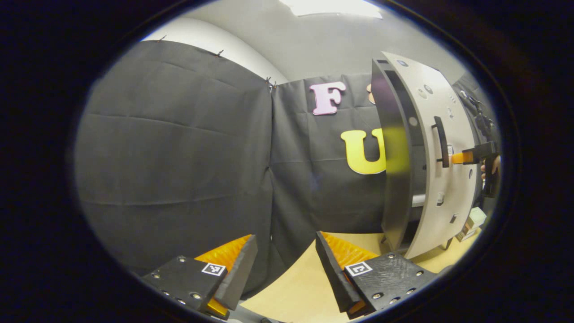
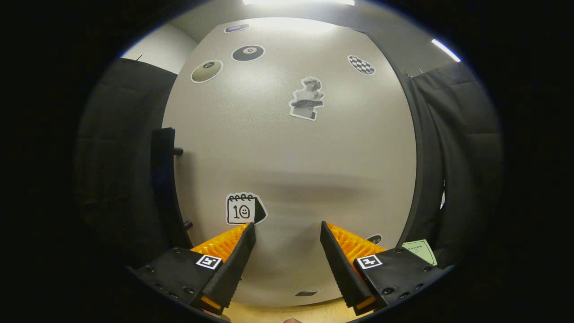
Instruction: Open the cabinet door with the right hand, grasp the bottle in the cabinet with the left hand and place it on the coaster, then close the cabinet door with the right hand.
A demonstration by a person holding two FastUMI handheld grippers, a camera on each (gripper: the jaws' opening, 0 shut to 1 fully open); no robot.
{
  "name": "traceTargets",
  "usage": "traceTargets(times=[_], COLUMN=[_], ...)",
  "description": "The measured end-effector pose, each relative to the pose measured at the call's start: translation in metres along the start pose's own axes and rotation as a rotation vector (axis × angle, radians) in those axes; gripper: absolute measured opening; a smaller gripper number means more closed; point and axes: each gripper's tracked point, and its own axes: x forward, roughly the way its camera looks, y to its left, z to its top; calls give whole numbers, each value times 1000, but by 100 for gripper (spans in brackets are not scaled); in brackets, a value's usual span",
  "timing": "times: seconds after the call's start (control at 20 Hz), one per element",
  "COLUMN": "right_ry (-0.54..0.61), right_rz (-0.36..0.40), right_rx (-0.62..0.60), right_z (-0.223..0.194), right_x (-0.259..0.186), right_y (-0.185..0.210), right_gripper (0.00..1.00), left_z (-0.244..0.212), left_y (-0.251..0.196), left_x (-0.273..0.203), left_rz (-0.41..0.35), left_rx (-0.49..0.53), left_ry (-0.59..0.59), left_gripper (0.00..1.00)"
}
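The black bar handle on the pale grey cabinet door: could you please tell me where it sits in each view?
Left gripper view: the black bar handle stands upright at right of centre on the pale grey cabinet door, which is ajar.
Right gripper view: the handle runs along the left edge of the door.
Shared landmark: the stickers on the door's face.
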Motion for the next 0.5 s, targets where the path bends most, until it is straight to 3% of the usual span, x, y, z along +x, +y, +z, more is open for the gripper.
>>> traceTargets(times=[0.5], right_ry=[-5], right_rz=[19], right_rx=[69], right_z=[4], right_x=[-1], right_y=[5], right_gripper=[91], left_z=[17], left_y=[-38], left_x=[8], left_rz=[-90], left_rx=[4], left_ry=[-30], left_gripper=[80])
